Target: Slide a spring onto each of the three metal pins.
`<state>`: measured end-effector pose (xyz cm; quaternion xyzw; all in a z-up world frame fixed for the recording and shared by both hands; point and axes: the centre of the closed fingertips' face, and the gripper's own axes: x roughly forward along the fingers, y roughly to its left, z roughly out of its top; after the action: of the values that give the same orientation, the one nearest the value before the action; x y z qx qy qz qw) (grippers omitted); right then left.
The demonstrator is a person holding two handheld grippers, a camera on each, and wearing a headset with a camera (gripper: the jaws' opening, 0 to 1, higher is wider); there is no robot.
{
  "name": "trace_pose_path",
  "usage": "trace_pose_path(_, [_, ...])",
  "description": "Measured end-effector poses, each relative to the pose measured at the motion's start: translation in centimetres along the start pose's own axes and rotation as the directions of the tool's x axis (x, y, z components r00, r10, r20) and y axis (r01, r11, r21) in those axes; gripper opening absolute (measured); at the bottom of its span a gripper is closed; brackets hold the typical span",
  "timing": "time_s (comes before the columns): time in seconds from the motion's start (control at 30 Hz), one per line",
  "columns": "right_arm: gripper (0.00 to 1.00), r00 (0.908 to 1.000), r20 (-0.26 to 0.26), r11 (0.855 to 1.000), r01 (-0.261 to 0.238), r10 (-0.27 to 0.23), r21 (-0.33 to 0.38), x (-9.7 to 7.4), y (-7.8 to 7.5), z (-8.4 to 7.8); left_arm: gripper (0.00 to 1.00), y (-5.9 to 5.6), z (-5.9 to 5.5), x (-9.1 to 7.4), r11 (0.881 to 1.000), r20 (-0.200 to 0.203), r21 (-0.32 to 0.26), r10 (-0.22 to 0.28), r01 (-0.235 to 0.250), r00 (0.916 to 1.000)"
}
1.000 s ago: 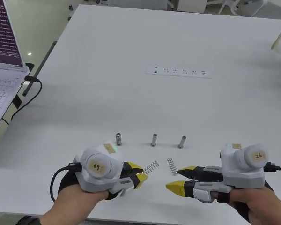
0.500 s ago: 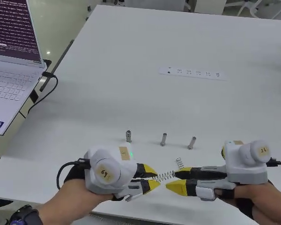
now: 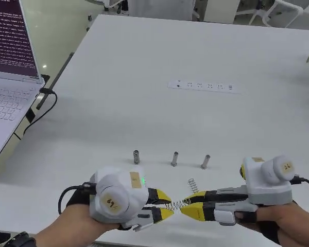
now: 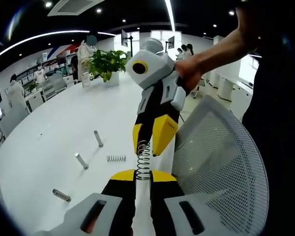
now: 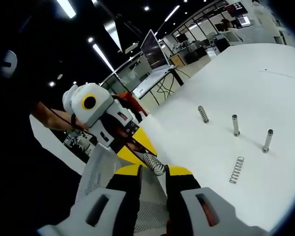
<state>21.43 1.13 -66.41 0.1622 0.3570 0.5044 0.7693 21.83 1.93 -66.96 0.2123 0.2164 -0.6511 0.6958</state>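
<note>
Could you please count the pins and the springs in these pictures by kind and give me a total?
Short silver metal pins: 3
Small coiled wire springs: 3 (one on the left pin, one loose, one in the left gripper)
Total: 6

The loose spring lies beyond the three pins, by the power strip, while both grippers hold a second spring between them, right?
Wrong place: the head view shows the loose spring on the near side of the three pins, ahead of the right gripper. It and the left gripper do hold a second spring between them.
</note>
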Motion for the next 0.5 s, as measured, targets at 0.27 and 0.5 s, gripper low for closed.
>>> trace_pose_path(0.27, [0.14,1.0,0.001,1.0,-0.002,0.002,0.003,0.04,-0.04,0.09,0.02,-0.11,0.57,0.38,1.0,0.015,0.014,-0.008,0.008,0.9999])
trace_pose_path(0.5, [0.11,1.0,-0.004,1.0,-0.008,0.008,0.001,0.17,0.01,0.33,0.02,-0.06,0.49,0.28,1.0,0.013,0.016,-0.009,0.009,0.9999])
